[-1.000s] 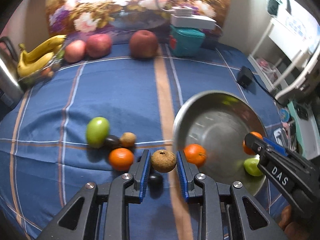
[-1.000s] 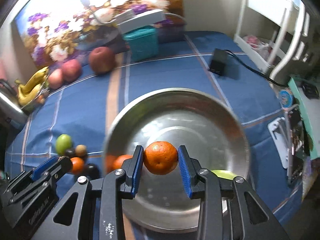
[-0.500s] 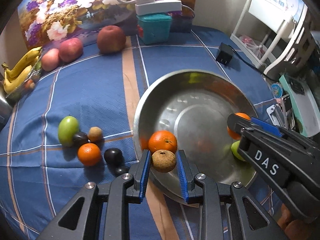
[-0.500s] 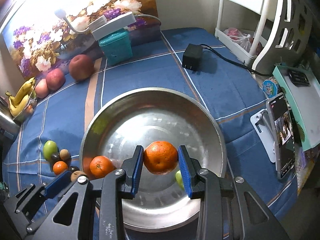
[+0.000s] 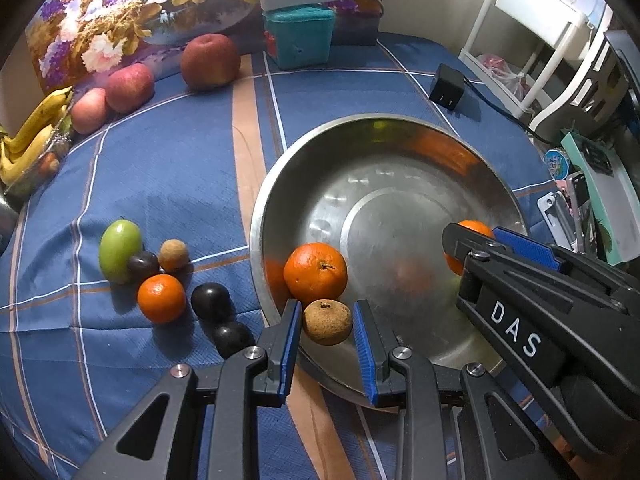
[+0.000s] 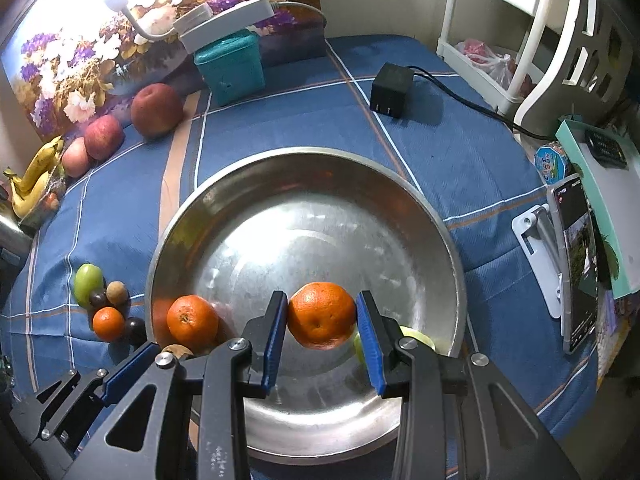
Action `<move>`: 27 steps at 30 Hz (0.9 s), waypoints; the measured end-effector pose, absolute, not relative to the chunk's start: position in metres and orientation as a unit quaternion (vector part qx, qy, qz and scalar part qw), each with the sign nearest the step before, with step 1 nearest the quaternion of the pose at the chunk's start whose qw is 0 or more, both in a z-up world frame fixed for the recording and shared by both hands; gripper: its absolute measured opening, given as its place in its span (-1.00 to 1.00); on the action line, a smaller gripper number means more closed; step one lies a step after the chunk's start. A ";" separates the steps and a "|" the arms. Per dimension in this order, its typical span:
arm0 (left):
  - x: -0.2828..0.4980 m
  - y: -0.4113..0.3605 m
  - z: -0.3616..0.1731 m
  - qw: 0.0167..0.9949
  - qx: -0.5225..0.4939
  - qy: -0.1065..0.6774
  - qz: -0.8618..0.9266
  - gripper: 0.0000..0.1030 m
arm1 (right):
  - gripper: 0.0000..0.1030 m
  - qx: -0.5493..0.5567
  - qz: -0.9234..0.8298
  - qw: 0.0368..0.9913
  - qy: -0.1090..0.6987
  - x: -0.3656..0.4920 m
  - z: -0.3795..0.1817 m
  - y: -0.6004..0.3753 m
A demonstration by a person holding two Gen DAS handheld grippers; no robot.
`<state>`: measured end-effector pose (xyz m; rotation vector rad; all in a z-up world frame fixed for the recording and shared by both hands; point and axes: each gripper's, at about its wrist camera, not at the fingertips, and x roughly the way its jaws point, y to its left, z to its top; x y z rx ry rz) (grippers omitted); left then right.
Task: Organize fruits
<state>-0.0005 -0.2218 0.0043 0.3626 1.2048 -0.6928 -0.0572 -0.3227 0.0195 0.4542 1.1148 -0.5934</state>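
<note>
A steel bowl (image 5: 400, 148) (image 6: 320, 168) stands on the blue cloth. My left gripper (image 5: 327, 326) is shut on a small brown fruit (image 5: 327, 322) and holds it over the bowl's near left rim. My right gripper (image 6: 321, 316) is shut on an orange (image 6: 321, 314) and holds it above the bowl's inside. One orange (image 5: 315, 272) (image 6: 192, 322) lies inside the bowl at its left wall. A green fruit (image 6: 416, 336) lies in the bowl under my right fingers. The right gripper also shows in the left wrist view (image 5: 472, 240).
Left of the bowl lie a green fruit (image 5: 119, 250), a small orange (image 5: 161, 298), a brown fruit (image 5: 173, 255) and dark plums (image 5: 211, 302). Apples (image 5: 210, 62), bananas (image 5: 32, 136), a teal box (image 5: 298, 36) stand at the back. A black charger (image 6: 390, 90) and phone (image 6: 576, 264) lie right.
Both grippers have risen and pulled back, each still holding its fruit. My left gripper has moved right from the loose fruits to the bowl's rim.
</note>
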 end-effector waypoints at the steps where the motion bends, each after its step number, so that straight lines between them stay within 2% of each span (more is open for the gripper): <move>1: -0.001 -0.222 0.004 0.753 0.166 0.552 -0.317 -0.44 | -0.27 0.210 -0.275 0.782 0.518 -0.057 0.019 -0.322; 17: 0.000 -0.221 0.006 0.750 0.159 0.555 -0.324 -0.40 | -0.27 0.206 -0.276 0.778 0.525 -0.054 0.017 -0.322; 22: 0.001 -0.219 0.007 0.751 0.154 0.555 -0.322 -0.13 | -0.27 0.208 -0.281 0.777 0.523 -0.056 0.018 -0.322; 27: 0.004 -0.215 0.009 0.753 0.149 0.555 -0.320 -0.07 | -0.26 0.210 -0.287 0.778 0.518 -0.058 0.022 -0.324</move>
